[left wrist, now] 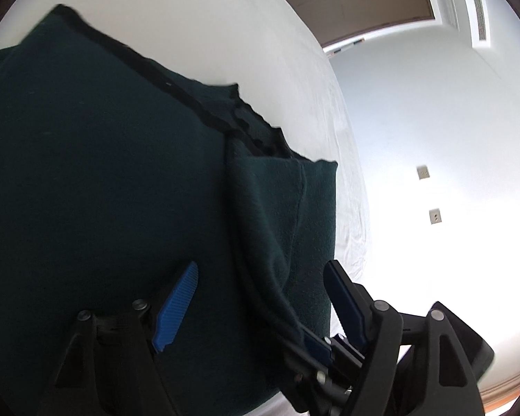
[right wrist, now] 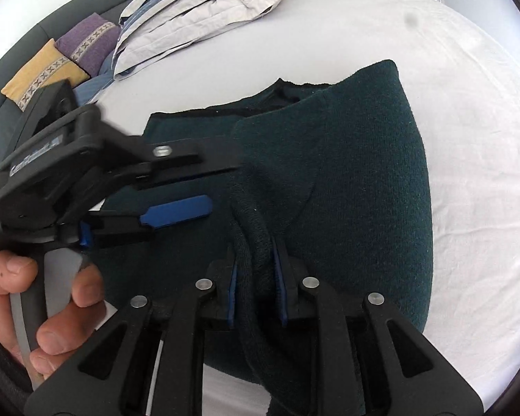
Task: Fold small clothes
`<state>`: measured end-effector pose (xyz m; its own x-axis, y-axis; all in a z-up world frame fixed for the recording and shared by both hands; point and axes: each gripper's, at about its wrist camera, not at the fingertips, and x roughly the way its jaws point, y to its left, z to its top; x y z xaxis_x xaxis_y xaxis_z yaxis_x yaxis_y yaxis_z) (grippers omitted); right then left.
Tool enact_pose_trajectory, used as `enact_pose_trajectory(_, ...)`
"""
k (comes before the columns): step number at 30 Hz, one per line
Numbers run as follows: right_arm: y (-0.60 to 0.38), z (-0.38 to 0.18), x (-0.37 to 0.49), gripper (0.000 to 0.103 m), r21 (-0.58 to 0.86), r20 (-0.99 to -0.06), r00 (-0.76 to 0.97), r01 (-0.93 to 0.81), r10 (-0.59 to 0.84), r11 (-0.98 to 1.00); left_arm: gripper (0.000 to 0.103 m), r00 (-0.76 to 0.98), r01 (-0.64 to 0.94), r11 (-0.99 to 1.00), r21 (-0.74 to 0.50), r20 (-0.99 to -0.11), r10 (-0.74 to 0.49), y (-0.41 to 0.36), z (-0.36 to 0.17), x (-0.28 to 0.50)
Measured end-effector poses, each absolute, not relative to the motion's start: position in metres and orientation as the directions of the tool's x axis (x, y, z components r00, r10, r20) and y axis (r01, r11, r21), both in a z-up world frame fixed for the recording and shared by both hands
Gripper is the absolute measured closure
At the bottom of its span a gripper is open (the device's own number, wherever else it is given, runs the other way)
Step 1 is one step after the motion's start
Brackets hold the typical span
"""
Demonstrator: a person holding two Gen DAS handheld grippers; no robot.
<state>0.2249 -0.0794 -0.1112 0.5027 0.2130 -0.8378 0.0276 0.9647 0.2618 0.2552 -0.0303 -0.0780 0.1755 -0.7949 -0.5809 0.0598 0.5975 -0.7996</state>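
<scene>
A dark green knitted garment lies on a white bed sheet, part folded over itself. My right gripper is shut on a bunched fold of the garment near its front edge. My left gripper shows at the left of the right wrist view, held by a hand, its jaws apart over the garment. In the left wrist view the left gripper is open, with the garment lying between and under its blue pads. A fold of the cloth runs between the fingers, untouched by the pads.
Folded striped bedding and purple and yellow cushions lie at the far left of the bed. A white wall with sockets and a brown door stand beyond the bed edge.
</scene>
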Motion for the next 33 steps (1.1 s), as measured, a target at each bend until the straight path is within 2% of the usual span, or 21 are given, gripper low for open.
enact_pose_trajectory(2,-0.076,-0.106,0.213,0.075,0.229,-0.836,0.516,0.018,0.187,0.973,0.049,0.154,0.075,0.633,-0.771,-0.618,-0.771,-0.043,-0.079,0.259)
enact_pose_trajectory(4,-0.071,-0.097,0.189,0.061,0.143,-0.827,0.549,0.002,0.118,0.990,0.062,0.145,0.088,0.653,-0.752,-0.639,-0.756,-0.048,-0.078,0.260)
enact_pose_trajectory(5,-0.071,-0.092,0.176,0.048,0.098,-0.820,0.567,0.002,0.079,0.995,0.070,0.143,0.097,0.665,-0.741,-0.651,-0.746,-0.050,-0.078,0.260)
enact_pose_trajectory(6,-0.070,-0.088,0.162,0.043,0.056,-0.803,0.595,0.001,0.044,0.998,0.074,0.141,0.102,0.670,-0.735,-0.656,-0.741,-0.051,-0.078,0.260)
enact_pose_trajectory(9,-0.068,-0.085,0.121,0.043,-0.014,-0.772,0.635,-0.002,-0.010,1.000,0.084,0.143,0.109,0.678,-0.727,-0.663,-0.735,-0.055,-0.076,0.260)
enact_pose_trajectory(14,-0.058,-0.095,0.097,0.043,-0.196,-0.738,0.660,-0.007,-0.142,0.981,0.088,0.158,0.128,0.692,-0.711,-0.674,-0.722,-0.066,-0.065,0.261)
enact_pose_trajectory(16,-0.043,-0.099,0.098,0.046,-0.270,-0.714,0.678,-0.039,-0.173,0.962,0.089,0.160,0.126,0.686,-0.716,-0.668,-0.727,-0.061,-0.064,0.261)
enact_pose_trajectory(19,-0.020,-0.100,0.097,0.056,-0.347,-0.672,0.717,-0.084,-0.185,0.934,0.090,0.154,0.119,0.667,-0.735,-0.650,-0.744,-0.054,-0.063,0.261)
enact_pose_trajectory(22,-0.005,-0.102,0.103,0.079,-0.391,-0.649,0.733,-0.091,-0.204,0.916,0.090,0.151,0.119,0.651,-0.749,-0.635,-0.758,-0.049,-0.060,0.261)
enact_pose_trajectory(23,-0.003,-0.104,0.107,0.090,-0.396,-0.650,0.731,-0.093,-0.207,0.914,0.090,0.154,0.123,0.648,-0.752,-0.631,-0.760,-0.046,-0.058,0.261)
enact_pose_trajectory(24,0.001,-0.103,0.108,0.094,-0.397,-0.648,0.735,-0.101,-0.201,0.912,0.090,0.158,0.125,0.646,-0.753,-0.628,-0.762,-0.042,-0.056,0.260)
enact_pose_trajectory(33,0.055,-0.089,0.112,0.096,-0.386,-0.626,0.776,-0.221,-0.078,0.896,0.090,0.213,0.144,0.660,-0.737,-0.629,-0.748,0.028,-0.035,0.273)
